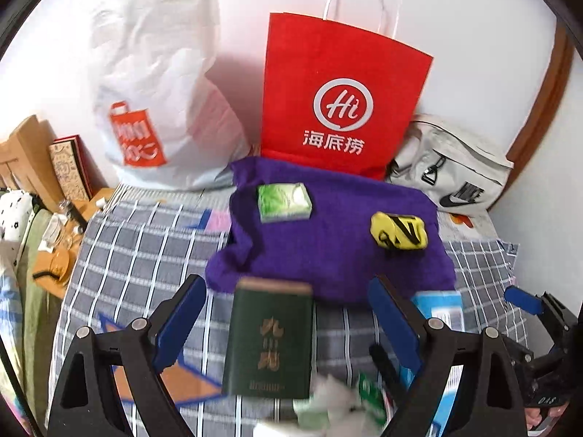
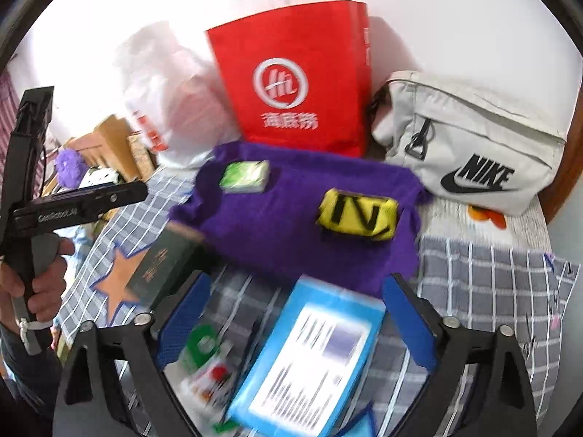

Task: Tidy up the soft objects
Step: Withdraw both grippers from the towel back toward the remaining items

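Sorting barely begun

Purple cloth point(image 1: 328, 233) lies spread on the checked bed point(image 1: 120, 255), carrying a green tissue pack point(image 1: 285, 202) and yellow pouch point(image 1: 398, 231). Dark green box point(image 1: 271, 338) and blue packet point(image 2: 309, 357) remain unsorted. Left gripper point(image 1: 286, 313) and right gripper point(image 2: 297, 313) both gape wide, empty.

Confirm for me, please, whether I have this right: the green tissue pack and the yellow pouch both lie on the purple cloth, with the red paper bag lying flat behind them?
Not quite: the red paper bag stands upright against the wall, as the left wrist view shows. The green tissue pack and the yellow pouch do both lie on the purple cloth.
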`<state>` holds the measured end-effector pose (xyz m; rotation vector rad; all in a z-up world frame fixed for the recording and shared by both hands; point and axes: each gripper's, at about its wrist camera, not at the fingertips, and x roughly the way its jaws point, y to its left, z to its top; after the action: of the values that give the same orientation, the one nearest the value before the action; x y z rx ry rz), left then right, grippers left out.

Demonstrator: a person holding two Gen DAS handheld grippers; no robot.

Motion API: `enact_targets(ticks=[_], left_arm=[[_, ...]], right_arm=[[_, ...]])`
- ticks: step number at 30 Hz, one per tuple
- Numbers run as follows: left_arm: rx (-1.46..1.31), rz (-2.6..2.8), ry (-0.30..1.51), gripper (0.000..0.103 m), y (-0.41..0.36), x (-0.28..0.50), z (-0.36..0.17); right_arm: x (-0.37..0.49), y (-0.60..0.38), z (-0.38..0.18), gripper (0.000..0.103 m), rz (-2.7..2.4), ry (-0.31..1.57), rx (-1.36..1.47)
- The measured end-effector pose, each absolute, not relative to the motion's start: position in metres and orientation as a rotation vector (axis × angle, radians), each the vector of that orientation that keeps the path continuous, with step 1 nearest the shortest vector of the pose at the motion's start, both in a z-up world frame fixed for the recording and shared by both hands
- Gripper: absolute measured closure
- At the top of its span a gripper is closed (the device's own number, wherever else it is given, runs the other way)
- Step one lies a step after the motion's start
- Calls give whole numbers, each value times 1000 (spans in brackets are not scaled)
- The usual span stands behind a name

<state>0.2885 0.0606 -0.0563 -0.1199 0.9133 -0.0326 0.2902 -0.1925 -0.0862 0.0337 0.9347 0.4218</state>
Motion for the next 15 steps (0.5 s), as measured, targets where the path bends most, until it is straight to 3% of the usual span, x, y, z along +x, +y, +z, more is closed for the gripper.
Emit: enact_targets(ticks=[3,7,13,15], left_arm=[[-119,-32,898,13,64,264,-58],[-116,-14,885,13,69,236,-65],[-145,-5,881,13,84,198,-82],[-150,10,867,13,88,185,-90]], right_arm=[[257,-187,-86,10,434,918,33],[226,-181,-91,20,445,932,38],[185,-177,-115,42,465,973,110],[179,-177,-126,55,479,995,142]])
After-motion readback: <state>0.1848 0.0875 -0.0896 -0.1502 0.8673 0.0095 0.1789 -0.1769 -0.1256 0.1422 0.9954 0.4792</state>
